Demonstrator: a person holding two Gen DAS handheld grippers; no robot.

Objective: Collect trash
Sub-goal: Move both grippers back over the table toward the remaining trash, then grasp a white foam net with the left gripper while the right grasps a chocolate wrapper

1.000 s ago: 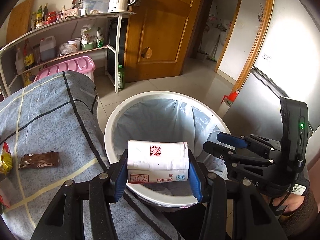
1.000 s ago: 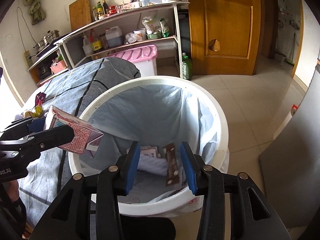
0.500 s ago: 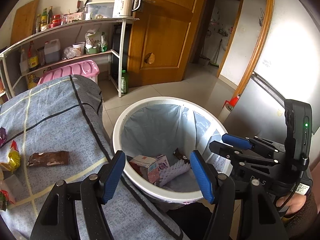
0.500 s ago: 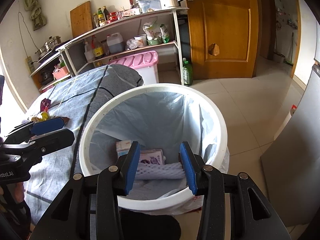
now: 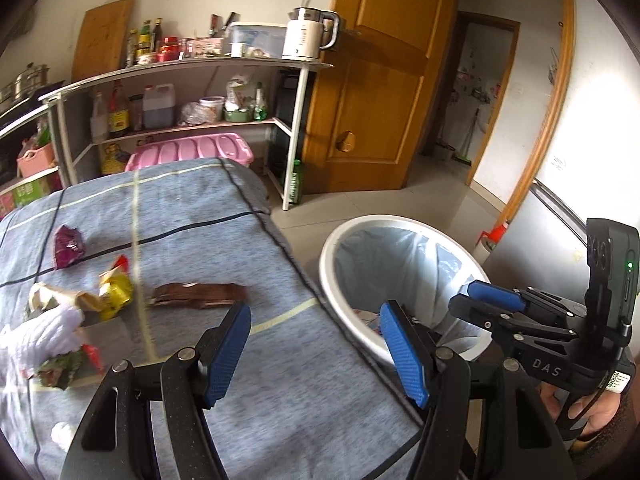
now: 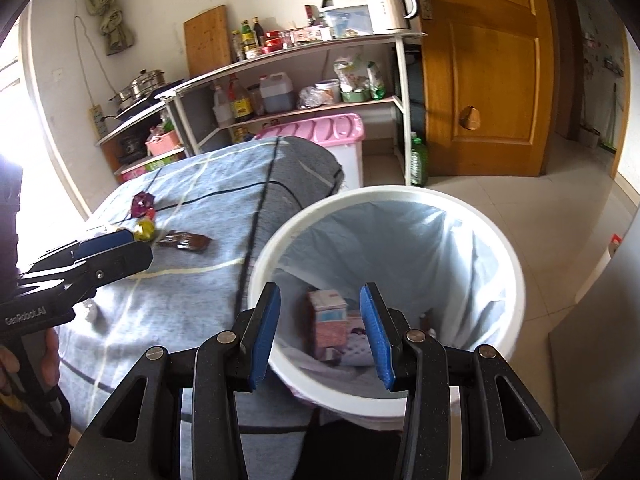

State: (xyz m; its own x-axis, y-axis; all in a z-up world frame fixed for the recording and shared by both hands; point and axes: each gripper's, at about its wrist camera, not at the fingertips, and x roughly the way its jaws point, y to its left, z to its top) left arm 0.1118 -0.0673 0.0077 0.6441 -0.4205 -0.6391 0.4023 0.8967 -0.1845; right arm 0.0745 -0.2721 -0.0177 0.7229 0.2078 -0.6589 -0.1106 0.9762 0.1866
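The left gripper [image 5: 316, 350] hangs over the near edge of the worktop [image 5: 192, 240], which is covered in a blue-grey cloth with pale and dark stripes; its jaws stand well apart with nothing between them. On the cloth ahead of it lies a brown wrapper [image 5: 200, 295], flat and roughly crosswise, and to the left of that a yellow wrapper [image 5: 115, 286] and a dark red wrapper [image 5: 68, 245], each apart from the others. Further left sits a loose heap of crumpled paper and white foam netting [image 5: 44, 332], too blurred to sort out piece by piece. Just beside the worktop's right edge stands a white trash bin [image 6: 516, 280] lined with a pale plastic bag. The right gripper [image 6: 326, 332] hovers over the bin's near rim, its jaws partly open and holding nothing. Seen between them, inside the bin, are a pink carton [image 6: 330, 320] standing upright and a piece of white foam netting beside it. A hand [image 5: 592, 412] grips the right gripper's handle at the lower right of the left wrist view. Behind the worktop are a shelf rack [image 6: 304, 48] with bottles and a kettle, and a wooden door [image 6: 484, 68].
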